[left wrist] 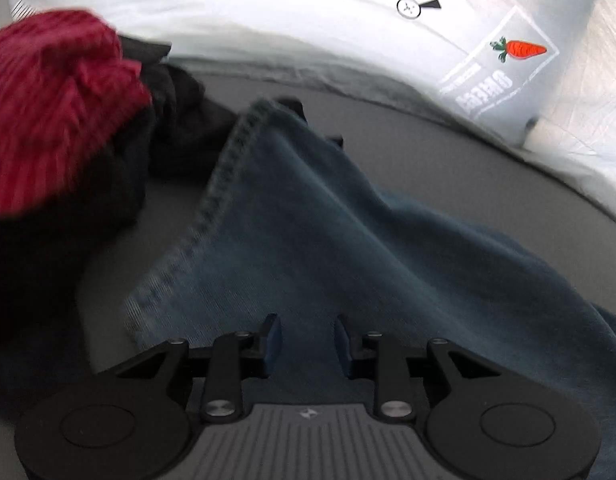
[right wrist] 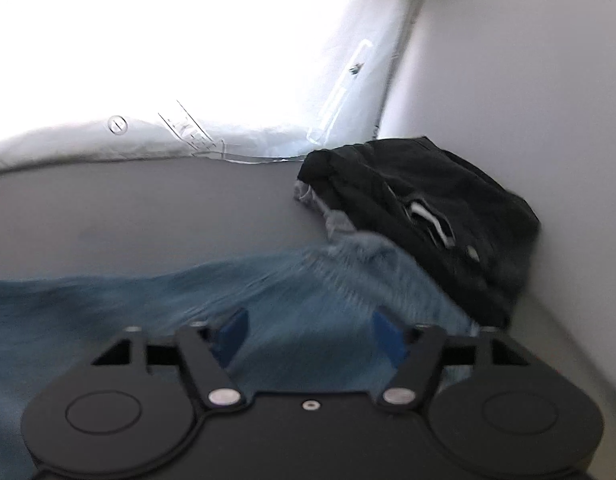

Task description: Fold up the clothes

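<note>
A pair of blue jeans (left wrist: pixel 308 232) lies across the grey surface (left wrist: pixel 408 152), its stitched hem running up and away in the left wrist view. My left gripper (left wrist: pixel 308 340) is open, its blue pads (left wrist: pixel 273 340) apart just above the denim, holding nothing. In the right wrist view the same jeans (right wrist: pixel 188 292) spread left to right, blurred. My right gripper (right wrist: pixel 308 332) is open wide over the jeans, pads (right wrist: pixel 232 332) apart and empty.
A red striped garment (left wrist: pixel 56 112) sits on a black one (left wrist: pixel 172 128) at the left. White bedding with a carrot print (left wrist: pixel 516 49) runs along the back. A dark folded garment (right wrist: pixel 424 208) lies at the right by a white wall (right wrist: pixel 528 60).
</note>
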Motion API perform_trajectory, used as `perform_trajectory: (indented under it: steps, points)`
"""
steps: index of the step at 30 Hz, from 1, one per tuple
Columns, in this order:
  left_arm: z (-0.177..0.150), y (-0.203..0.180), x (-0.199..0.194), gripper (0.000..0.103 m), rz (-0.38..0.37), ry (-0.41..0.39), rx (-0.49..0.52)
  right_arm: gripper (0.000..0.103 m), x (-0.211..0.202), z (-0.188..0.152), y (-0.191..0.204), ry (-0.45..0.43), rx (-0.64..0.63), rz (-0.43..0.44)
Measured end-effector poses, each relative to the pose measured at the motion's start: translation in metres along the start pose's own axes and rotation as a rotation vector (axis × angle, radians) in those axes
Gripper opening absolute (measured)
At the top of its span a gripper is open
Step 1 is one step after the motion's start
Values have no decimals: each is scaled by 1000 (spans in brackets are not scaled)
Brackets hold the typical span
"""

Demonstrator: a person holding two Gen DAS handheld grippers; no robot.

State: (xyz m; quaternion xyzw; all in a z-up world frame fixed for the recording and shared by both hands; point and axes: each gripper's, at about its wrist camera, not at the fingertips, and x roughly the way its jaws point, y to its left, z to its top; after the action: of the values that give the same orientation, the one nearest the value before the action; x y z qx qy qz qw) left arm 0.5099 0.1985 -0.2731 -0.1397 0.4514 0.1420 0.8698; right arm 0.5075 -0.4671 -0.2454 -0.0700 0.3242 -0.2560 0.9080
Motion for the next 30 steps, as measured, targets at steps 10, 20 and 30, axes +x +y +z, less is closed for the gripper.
perform_trajectory:
  steps: [10,20,30]
  points:
    - [-17,-47,-4,42,153,-20,-54,49,122,28,-88,159,401,217]
    - [-12,-55,2,47,212,-20,-115,8,145,24,-104,157,608,191]
    - [-13,-52,4,51,196,-37,-88,2,150,57,-79,65,421,75]
